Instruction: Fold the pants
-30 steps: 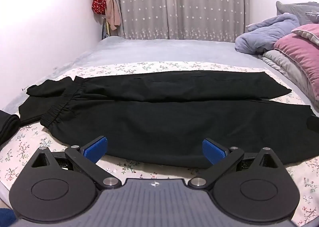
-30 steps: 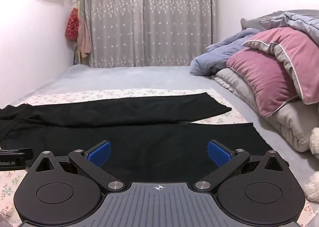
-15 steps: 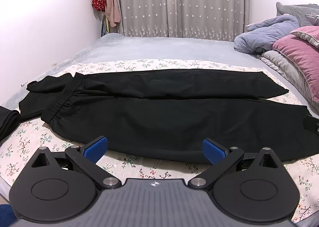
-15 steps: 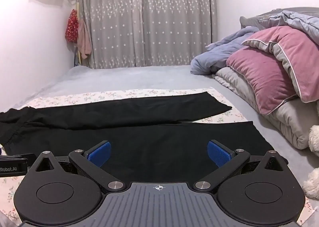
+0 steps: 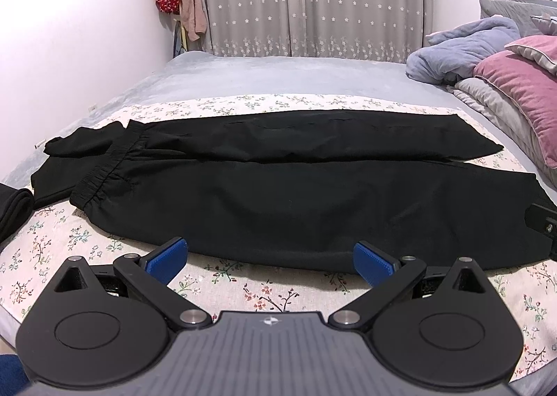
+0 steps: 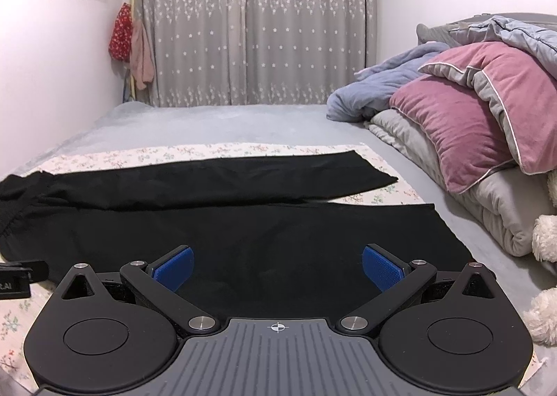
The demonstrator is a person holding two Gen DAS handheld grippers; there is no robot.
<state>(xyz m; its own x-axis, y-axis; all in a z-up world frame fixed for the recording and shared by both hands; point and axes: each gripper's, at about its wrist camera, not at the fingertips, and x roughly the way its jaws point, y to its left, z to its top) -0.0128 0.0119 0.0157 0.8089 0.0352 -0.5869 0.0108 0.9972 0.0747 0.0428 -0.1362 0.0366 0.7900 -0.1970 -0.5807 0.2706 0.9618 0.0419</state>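
Both tongs, left [image 5: 269, 258] and right [image 6: 276, 267], gape empty before the pants [image 5: 296, 194]; only the left view shows the waistband [image 5: 101, 180], seemingly on other clothing.

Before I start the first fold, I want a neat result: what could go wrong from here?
1. The pants are long and limp; lifting the near leg by only two edge points may let the middle sag and crease.
2. Another black garment touches the waistband; a grasp there might drag it along.
3. Both the left tongs and right tongs are open, the left short of the hem, so closing early could pinch the floral sheet.
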